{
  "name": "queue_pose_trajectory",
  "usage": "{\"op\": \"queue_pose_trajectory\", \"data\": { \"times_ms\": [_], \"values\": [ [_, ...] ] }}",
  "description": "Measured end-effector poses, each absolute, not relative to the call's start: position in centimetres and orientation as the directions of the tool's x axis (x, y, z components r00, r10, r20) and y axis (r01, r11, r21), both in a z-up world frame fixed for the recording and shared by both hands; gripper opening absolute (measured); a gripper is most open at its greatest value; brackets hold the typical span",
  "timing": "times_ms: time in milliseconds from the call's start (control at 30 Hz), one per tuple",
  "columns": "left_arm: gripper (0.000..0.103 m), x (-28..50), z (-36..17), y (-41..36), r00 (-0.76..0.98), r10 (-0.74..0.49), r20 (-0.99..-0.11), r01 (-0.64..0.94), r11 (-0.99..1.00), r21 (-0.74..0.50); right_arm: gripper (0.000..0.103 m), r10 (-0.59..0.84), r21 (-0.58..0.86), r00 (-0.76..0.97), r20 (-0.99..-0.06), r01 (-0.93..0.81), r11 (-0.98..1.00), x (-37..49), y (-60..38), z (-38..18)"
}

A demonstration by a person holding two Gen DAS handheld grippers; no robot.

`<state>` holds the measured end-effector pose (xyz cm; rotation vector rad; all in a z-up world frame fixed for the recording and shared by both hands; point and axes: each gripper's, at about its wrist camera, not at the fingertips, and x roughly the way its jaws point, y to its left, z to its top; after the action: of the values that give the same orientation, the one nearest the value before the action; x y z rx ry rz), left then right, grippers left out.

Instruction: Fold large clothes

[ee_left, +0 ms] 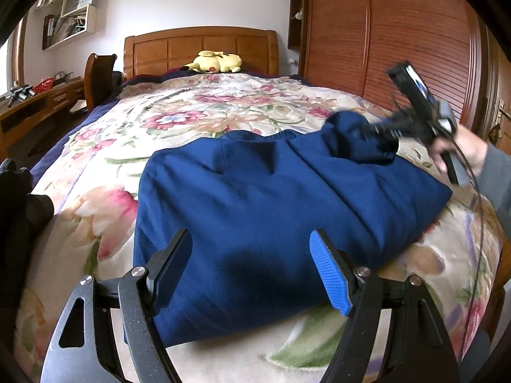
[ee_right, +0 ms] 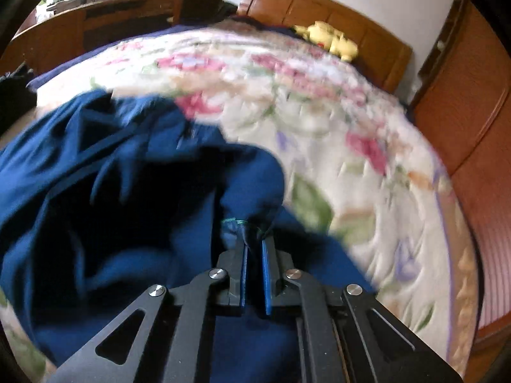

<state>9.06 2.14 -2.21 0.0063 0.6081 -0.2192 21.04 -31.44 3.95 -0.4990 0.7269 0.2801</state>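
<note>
One blue garment (ee_left: 255,198) lies on the one bed (ee_left: 179,118). One yellow plush toy (ee_left: 215,61) sits at the bed's headboard. Two grippers: the left gripper (ee_left: 252,268) over the bed's near end, the right gripper (ee_right: 254,249) at the garment's far corner.

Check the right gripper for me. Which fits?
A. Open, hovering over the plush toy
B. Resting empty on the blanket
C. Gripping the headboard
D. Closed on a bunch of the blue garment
D: in the right wrist view the right gripper has its pads pinched on a bunch of the blue garment.
</note>
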Motion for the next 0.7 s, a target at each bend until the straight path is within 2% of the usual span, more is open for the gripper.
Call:
{"op": "queue_pose_trajectory", "data": {
  "times_ms": [200,367,400,467,533,700],
  "values": [
    [0.077,9.3,-2.4,2.0,0.796,-0.197,-0.573,0.204,0.978,-0.053,0.007,0.031,-0.425,0.811,-0.584,-0.338,0.84,25.4,-27.9,6.6],
    [0.077,9.5,-2.7,2.0,0.789,-0.194,-0.582,0.202,0.978,-0.051,0.008,-0.051,-0.502,0.821,-0.569,-0.298,0.812,28.8,-25.2,5.2],
    [0.077,9.5,-2.7,2.1,0.788,-0.194,-0.584,0.202,0.978,-0.052,0.011,-0.059,-0.49,0.809,-0.585,-0.296,0.82,29.4,-25.2,4.8],
    [0.077,9.4,-2.7,2.2,0.788,-0.196,-0.583,0.202,0.978,-0.055,0.046,-0.069,-0.451,0.789,-0.61,-0.275,0.849,30.3,-25.6,4.3],
    [0.077,9.3,-2.6,2.3,0.792,-0.197,-0.579,0.201,0.978,-0.058,0.062,-0.077,-0.425,0.806,-0.587,-0.226,0.877,30.2,-25.4,4.8],
    [0.077,9.1,-2.5,2.2,0.798,-0.192,-0.571,0.201,0.978,-0.047,0.063,-0.069,-0.33,0.822,-0.566,-0.149,0.932,29.6,-26.9,5.9]
  ]
}}
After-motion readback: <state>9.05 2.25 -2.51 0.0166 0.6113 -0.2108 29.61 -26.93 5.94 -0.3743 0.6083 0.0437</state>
